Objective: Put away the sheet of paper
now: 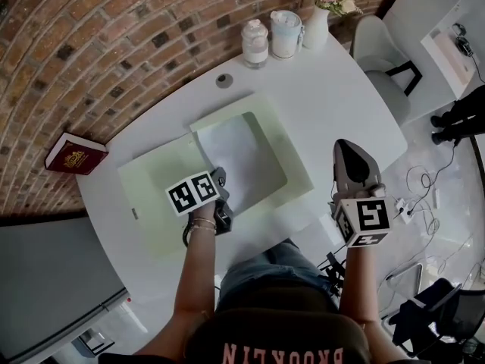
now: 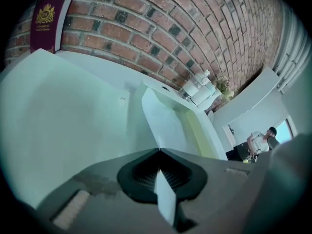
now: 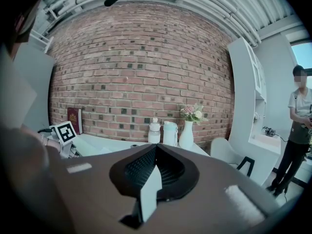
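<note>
Brick wall curves behind a white round worktop [image 1: 341, 105], where a burgundy book [image 1: 76, 155] leans at the left and two lidded jars [image 1: 255, 44] stand beside a white vase of flowers [image 1: 318, 17] at the far edge. A pale green folder [image 1: 148, 203] lies open across the middle of the worktop. The sheet of paper [image 1: 241, 156] lies flat on the folder's right half, with green showing along its far and right sides.

The left gripper [image 1: 219, 173] rests low at the sheet's near left corner. Its fingers are pressed together, their tips right at the paper's near edge [image 2: 165, 116]; whether they nip the sheet itself I cannot tell.

The right gripper [image 1: 351, 145] is held in the air off the worktop's right edge, well apart from the folder, aimed level at the wall. Its fingers [image 3: 146, 165] are closed on nothing. A person [image 3: 297, 126] stands at the far right of the room.
</note>
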Available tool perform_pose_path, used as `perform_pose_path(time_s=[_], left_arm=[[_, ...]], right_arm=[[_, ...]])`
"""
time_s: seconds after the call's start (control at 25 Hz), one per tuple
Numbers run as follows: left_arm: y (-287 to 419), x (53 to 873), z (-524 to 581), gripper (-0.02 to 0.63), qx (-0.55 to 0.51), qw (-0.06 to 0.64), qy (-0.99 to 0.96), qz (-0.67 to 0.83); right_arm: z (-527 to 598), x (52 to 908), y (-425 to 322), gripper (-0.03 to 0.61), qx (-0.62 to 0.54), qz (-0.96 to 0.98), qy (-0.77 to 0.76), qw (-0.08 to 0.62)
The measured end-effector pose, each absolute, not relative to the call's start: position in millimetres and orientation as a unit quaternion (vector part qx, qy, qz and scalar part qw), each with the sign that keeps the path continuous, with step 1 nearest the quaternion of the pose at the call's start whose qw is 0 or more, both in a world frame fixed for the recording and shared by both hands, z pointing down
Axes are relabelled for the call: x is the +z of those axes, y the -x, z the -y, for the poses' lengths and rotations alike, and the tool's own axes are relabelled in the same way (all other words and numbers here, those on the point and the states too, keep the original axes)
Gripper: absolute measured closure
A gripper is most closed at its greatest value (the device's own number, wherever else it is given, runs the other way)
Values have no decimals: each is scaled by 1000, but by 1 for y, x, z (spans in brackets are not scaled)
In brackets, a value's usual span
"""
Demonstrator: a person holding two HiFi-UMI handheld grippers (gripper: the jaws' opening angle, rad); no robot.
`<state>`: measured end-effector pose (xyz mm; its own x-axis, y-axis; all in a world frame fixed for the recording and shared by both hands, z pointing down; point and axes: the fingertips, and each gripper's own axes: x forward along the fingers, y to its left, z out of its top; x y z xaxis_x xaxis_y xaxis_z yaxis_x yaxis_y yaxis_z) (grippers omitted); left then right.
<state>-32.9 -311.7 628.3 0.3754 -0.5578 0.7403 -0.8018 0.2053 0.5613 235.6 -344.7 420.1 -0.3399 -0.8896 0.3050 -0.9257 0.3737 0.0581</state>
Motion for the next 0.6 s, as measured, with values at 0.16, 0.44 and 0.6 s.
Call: perform_pose_path(time_s=[0.16, 0.44, 0.6], left_arm=[[23, 631, 316, 620, 101, 562, -618, 541], [13, 633, 320, 620, 86, 576, -614, 533], [6, 633, 321, 620, 85, 578, -620, 524]], right_arm=[[349, 420, -241, 577, 62, 815, -558, 143], [351, 421, -242, 578, 61, 814, -559, 145], [350, 421, -240, 577, 59, 815, -558, 146]])
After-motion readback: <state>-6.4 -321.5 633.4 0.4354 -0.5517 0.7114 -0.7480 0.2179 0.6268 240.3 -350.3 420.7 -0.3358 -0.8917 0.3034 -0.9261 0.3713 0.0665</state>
